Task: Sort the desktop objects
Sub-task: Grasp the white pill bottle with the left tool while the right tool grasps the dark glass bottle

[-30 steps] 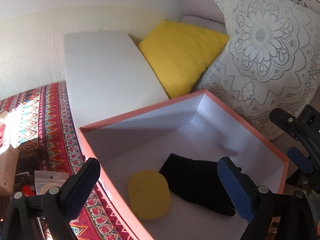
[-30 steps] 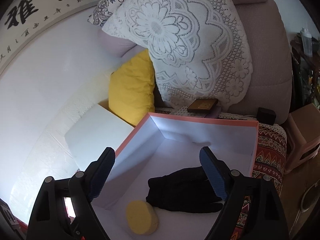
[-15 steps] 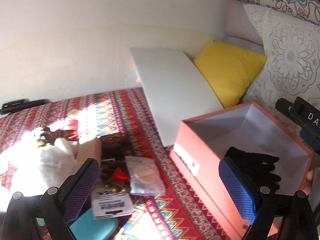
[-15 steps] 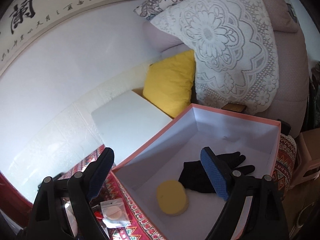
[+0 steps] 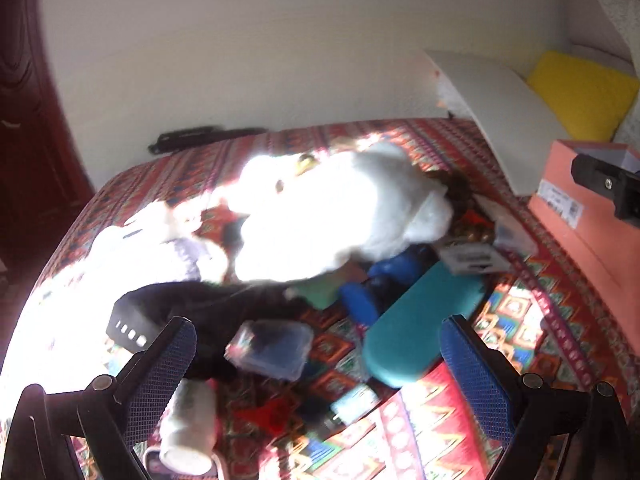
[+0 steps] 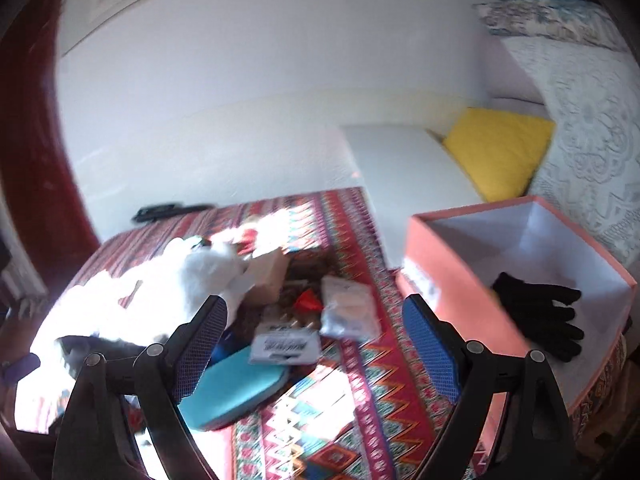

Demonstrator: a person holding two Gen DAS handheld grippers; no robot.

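A heap of small objects lies on the red patterned cloth (image 5: 532, 320), straight ahead of both grippers. Between and just beyond the left gripper (image 5: 316, 364) fingers sit a clear plastic case (image 5: 272, 348) and a teal oblong case (image 5: 420, 328), the teal one nearer the right-hand finger. A black garment (image 5: 192, 308) lies beyond the left-hand finger, and a white mug (image 5: 188, 428) lies on its side close beside that finger. Farther out is a white fluffy item (image 5: 340, 216), washed out by sunlight. The left gripper is spread wide and holds nothing.

The right gripper (image 6: 316, 340) is likewise spread and empty; between its fingers lie a white printed card (image 6: 286, 346) and a clear packet (image 6: 348, 308), with the teal case (image 6: 236, 388) toward its left-hand finger. To its right stands the open salmon-pink box (image 6: 452, 280), holding black gloves (image 6: 540, 316). Beyond the box a white lid (image 6: 404, 176) leans by a yellow cushion (image 6: 500, 148) and a lace cushion (image 6: 592, 148).
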